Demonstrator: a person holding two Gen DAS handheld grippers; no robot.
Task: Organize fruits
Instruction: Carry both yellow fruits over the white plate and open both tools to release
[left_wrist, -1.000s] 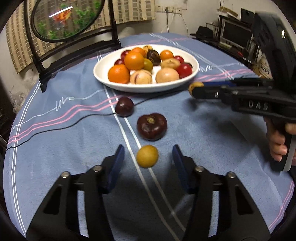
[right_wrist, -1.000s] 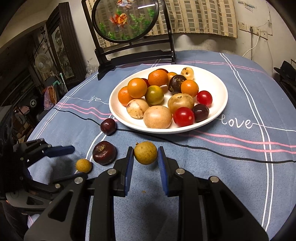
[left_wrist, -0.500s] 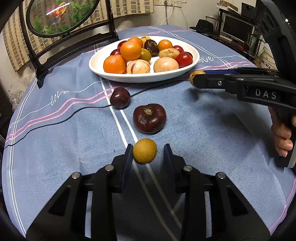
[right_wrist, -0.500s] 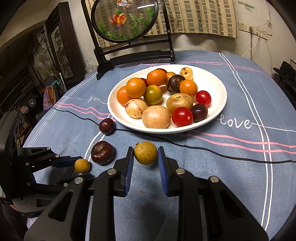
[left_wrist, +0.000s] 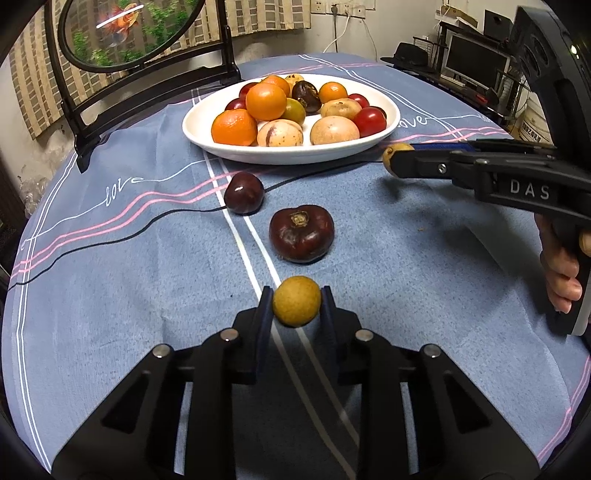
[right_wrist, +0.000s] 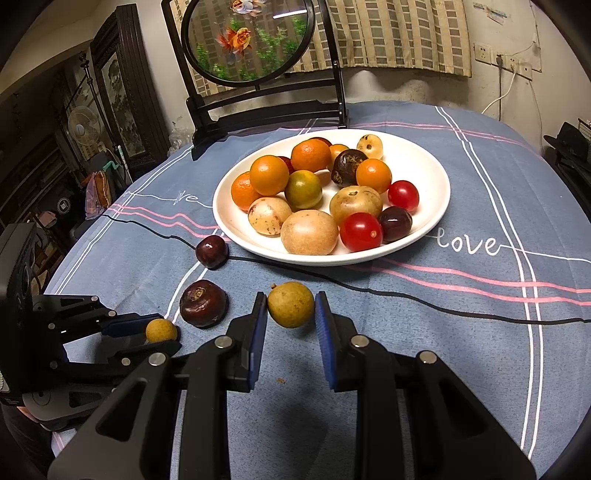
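Near the plate (right_wrist: 436, 206), both grippers angle downward, jaws pinching a yellow fruit (left_wrist: 296, 301) each.

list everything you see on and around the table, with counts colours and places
plate: 1, white, table centre, heaped with orange, tan, red, green and dark fruits
small dark red fruit: 1, on the cloth beside the plate rim
large dark maroon fruit: 1, on the cloth nearer the tongs
small yellow fruit: 1, gripped in the left tongs
larger yellow fruit: 1, gripped in the right tongs
tablecloth: 1, blue with white, pink and black lines
round goldfish screen: 1, black stand, far table edge
left tongs: black, just closed on their fruit
right tongs: black, blue pads
hand: 1, on the right tongs' handle
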